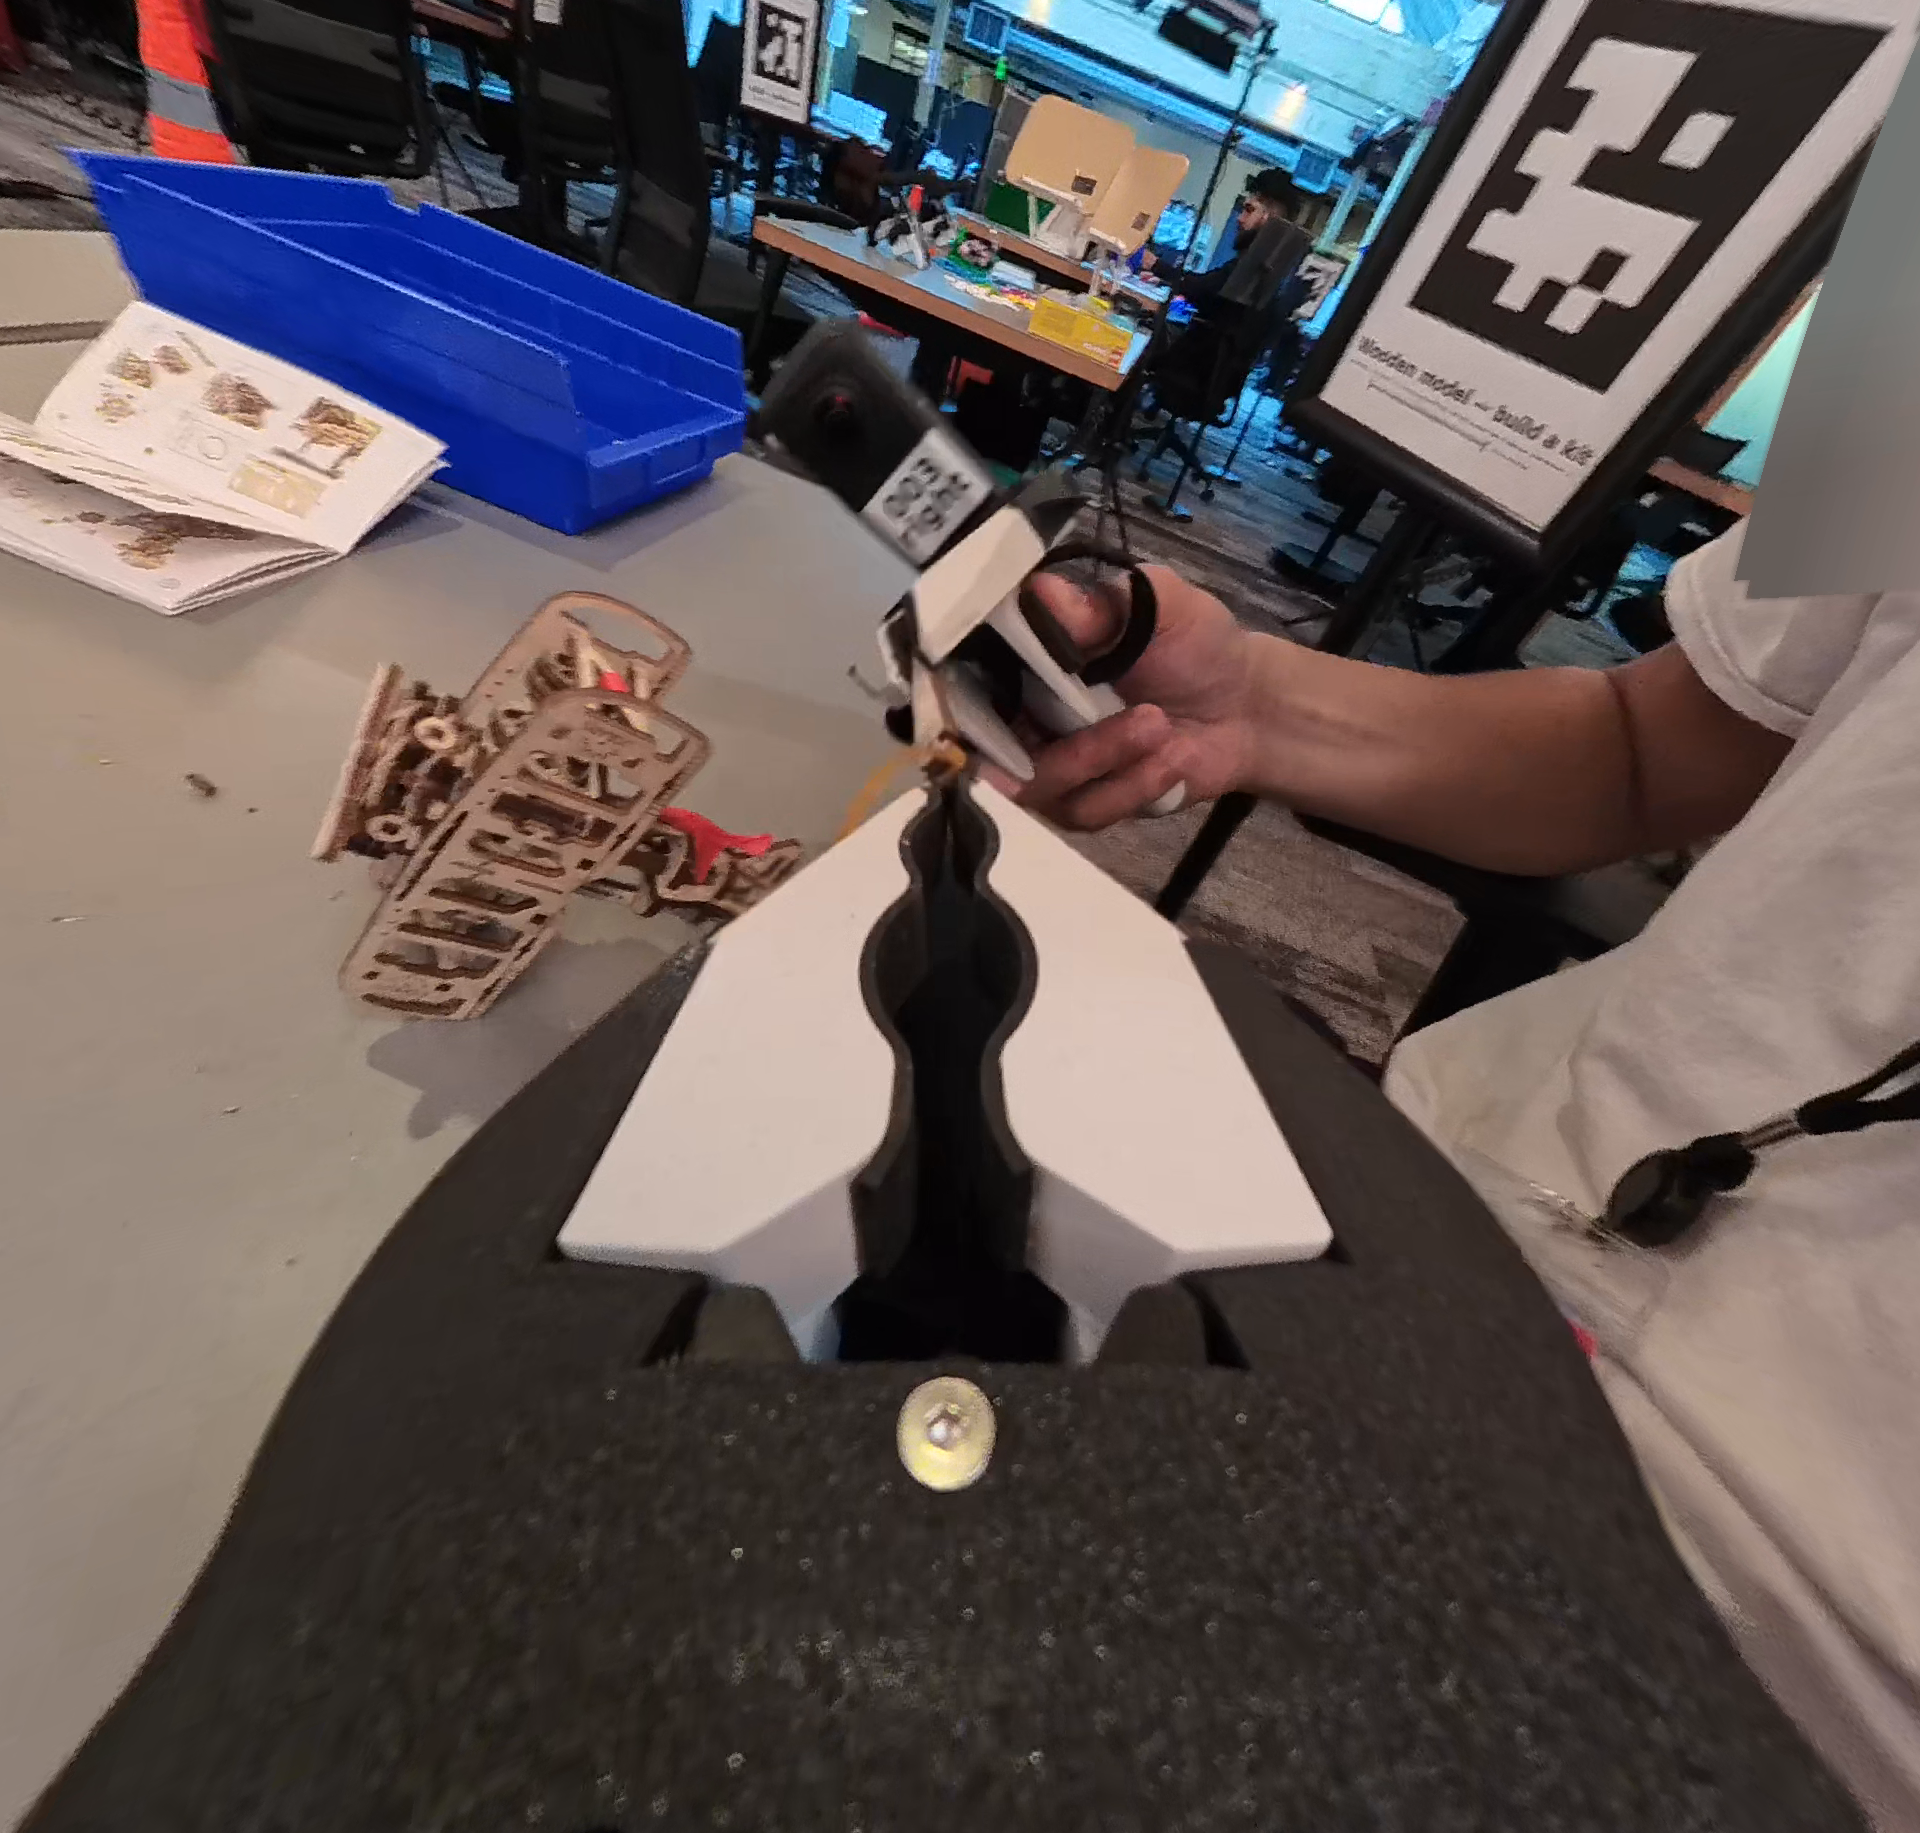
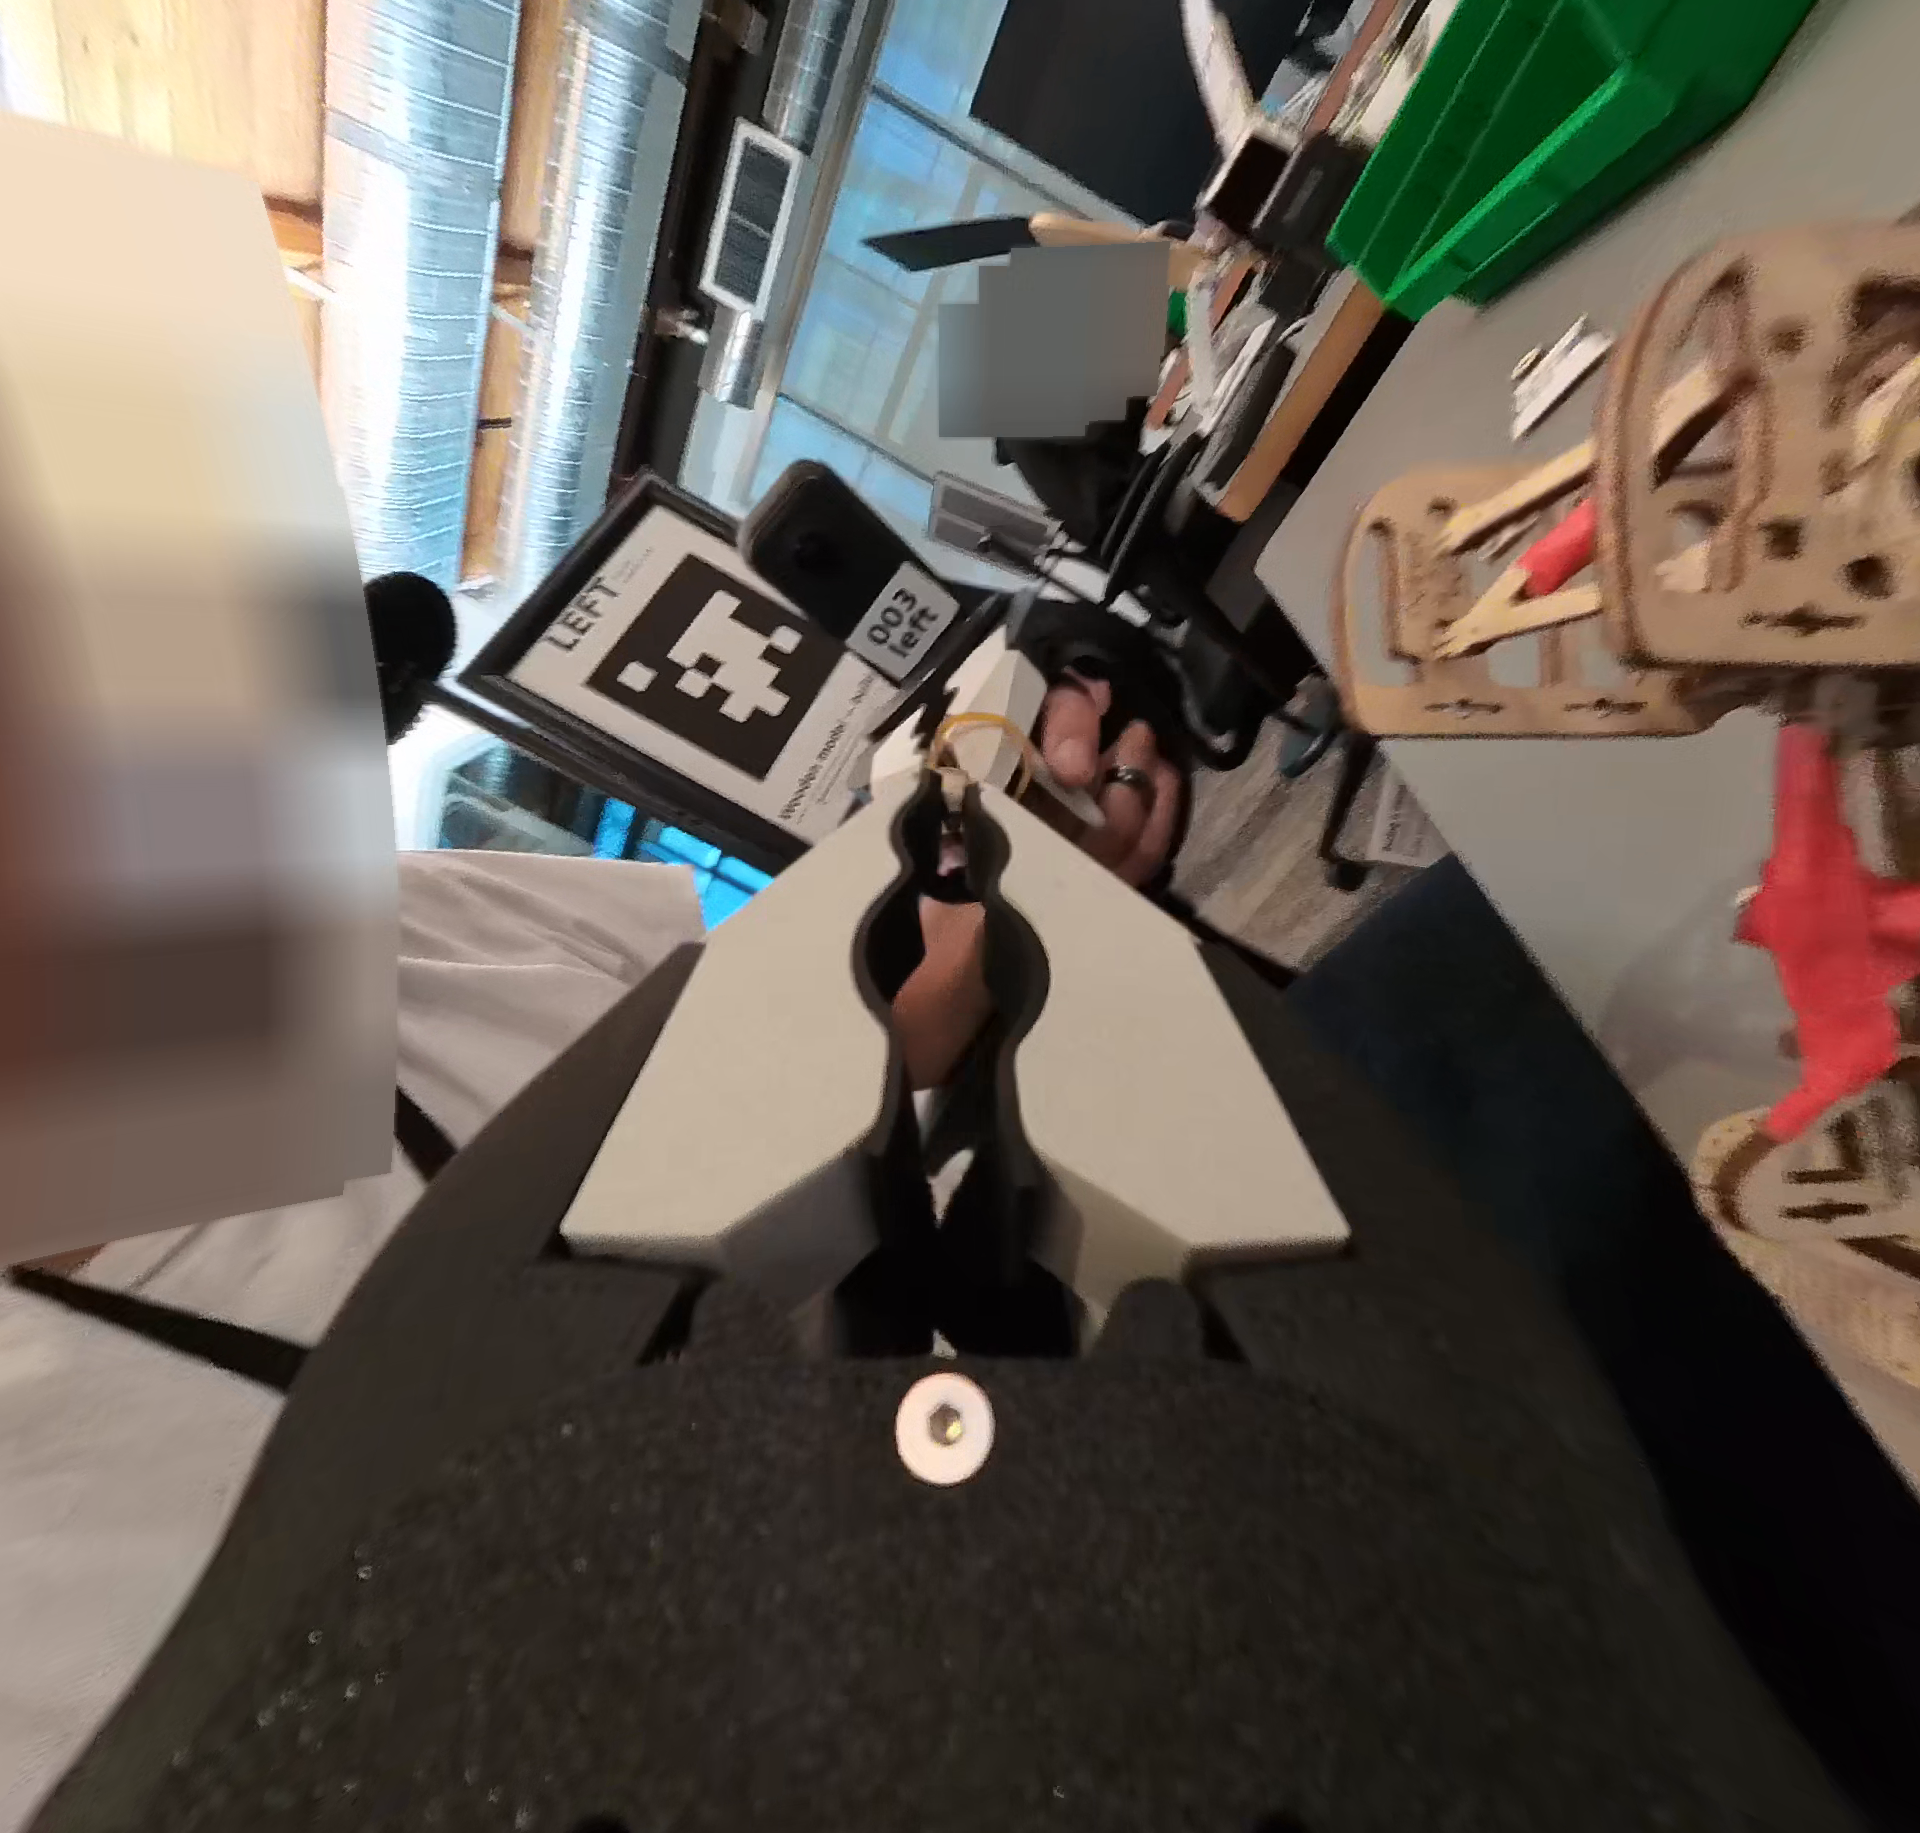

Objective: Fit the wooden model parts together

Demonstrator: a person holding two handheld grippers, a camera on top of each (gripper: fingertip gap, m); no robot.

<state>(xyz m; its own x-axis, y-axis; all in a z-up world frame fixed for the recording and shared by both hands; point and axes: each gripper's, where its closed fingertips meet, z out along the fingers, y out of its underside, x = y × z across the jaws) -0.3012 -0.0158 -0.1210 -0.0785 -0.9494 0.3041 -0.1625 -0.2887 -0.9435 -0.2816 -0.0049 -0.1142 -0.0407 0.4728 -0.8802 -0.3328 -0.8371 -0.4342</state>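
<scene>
One open booklet (image 1: 208, 443) lies far left on the grey table (image 1: 156, 1108), w/ a blue bin (image 1: 416, 329) just behind it. Next over, the wooden model (image 1: 520, 807) sits tilted on the table, a lattice-frame build w/ a red part (image 1: 717, 838) at its right end, well clear of both grippers.

Centre: left gripper (image 1: 940, 801) is up off the table edge, jaws drawn together to a thin slit. Right gripper (image 1: 935, 734) meets it tip to tip, held in a hand (image 1: 1132, 713); its jaws are likewise nearly closed per right wrist view. A small tan bit w/ yellow band (image 1: 914, 760) sits right at the meeting pt; can't tell which jaws actually pinch it.

Far right: a black-and-white marker sign (image 1: 1621, 194) on a stand. Right wrist view shows a green bin (image 2: 1621, 100) beyond the model.
</scene>
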